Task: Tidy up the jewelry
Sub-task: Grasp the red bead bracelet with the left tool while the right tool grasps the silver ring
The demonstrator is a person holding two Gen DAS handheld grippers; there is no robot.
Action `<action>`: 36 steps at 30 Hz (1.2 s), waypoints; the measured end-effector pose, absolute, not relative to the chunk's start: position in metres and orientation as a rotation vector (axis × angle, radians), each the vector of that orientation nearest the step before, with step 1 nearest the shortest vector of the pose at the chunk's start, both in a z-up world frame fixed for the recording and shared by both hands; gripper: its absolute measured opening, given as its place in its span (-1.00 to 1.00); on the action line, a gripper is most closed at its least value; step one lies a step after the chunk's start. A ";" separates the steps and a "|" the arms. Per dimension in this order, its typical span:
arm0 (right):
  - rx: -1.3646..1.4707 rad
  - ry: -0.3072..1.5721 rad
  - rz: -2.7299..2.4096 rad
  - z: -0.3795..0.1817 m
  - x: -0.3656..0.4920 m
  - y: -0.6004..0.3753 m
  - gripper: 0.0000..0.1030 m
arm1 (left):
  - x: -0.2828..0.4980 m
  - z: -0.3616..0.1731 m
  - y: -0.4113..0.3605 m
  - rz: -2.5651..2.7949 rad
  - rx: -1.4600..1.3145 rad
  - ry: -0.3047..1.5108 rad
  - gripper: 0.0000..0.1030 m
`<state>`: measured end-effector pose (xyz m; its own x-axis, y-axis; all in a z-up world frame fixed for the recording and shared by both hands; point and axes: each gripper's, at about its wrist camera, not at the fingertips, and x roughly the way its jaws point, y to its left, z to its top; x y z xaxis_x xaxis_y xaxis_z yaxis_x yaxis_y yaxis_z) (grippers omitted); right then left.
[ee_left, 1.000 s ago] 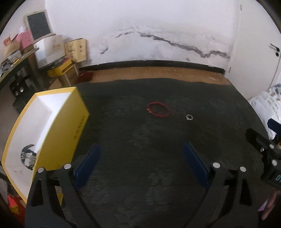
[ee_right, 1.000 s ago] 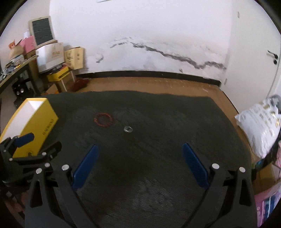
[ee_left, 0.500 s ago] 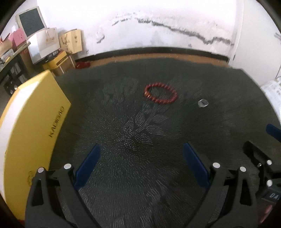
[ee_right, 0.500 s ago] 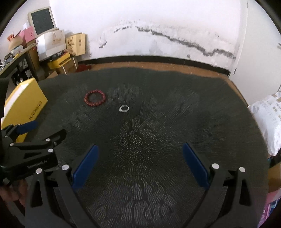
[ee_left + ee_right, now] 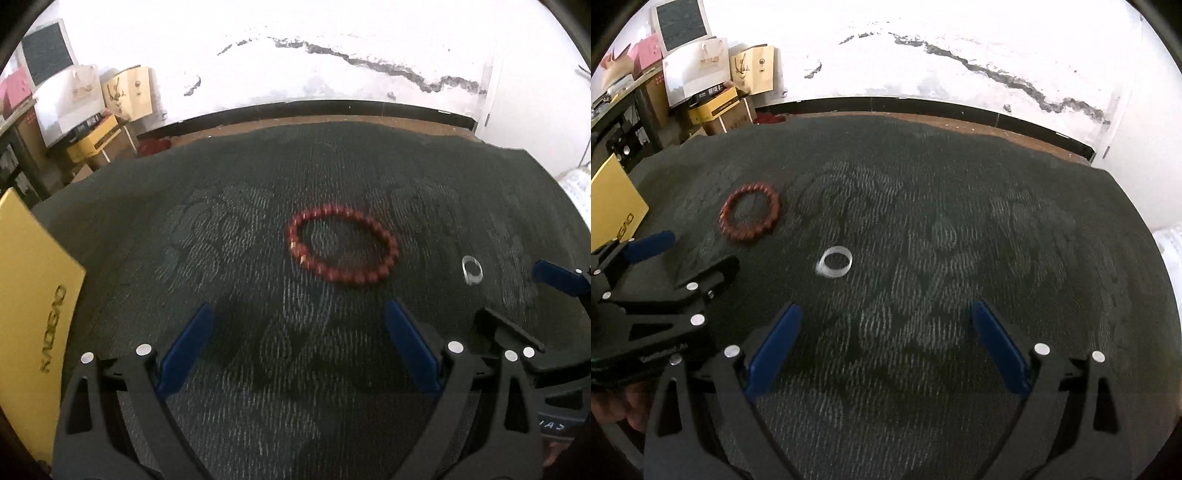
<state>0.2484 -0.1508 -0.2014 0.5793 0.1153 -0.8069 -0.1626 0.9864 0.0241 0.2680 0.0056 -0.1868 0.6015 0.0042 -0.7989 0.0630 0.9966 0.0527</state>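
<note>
A red bead bracelet [image 5: 341,245] lies flat on the dark patterned cloth [image 5: 258,387], just ahead of my left gripper [image 5: 299,350], which is open and empty. A small clear ring [image 5: 834,262] lies on the cloth ahead and left of my right gripper [image 5: 886,347], which is open and empty. The ring also shows in the left wrist view [image 5: 471,270], and the bracelet in the right wrist view [image 5: 750,216]. A yellow box [image 5: 33,306] stands at the left; its inside is hidden.
The right gripper shows at the right edge of the left wrist view [image 5: 554,314]. Cardboard boxes and bags [image 5: 713,81] are stacked at the back left by the white cracked wall [image 5: 960,55]. A white bag [image 5: 580,184] lies at the far right.
Both grippers have moved forward and lower toward the cloth. The bracelet and ring now appear much closer. The yellow box has slid toward the left edge of both views.
</note>
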 end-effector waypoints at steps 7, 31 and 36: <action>-0.088 0.937 0.215 -0.200 0.267 -0.148 0.76 | 0.284 -0.188 0.008 -0.063 0.074 0.928 0.79; -0.168 0.920 0.377 -0.196 0.274 -0.142 0.29 | 0.299 -0.188 -0.011 -0.225 0.143 0.905 0.51; -0.180 0.914 0.411 -0.193 0.272 -0.134 -0.27 | 0.295 -0.186 -0.017 -0.249 0.167 0.884 0.16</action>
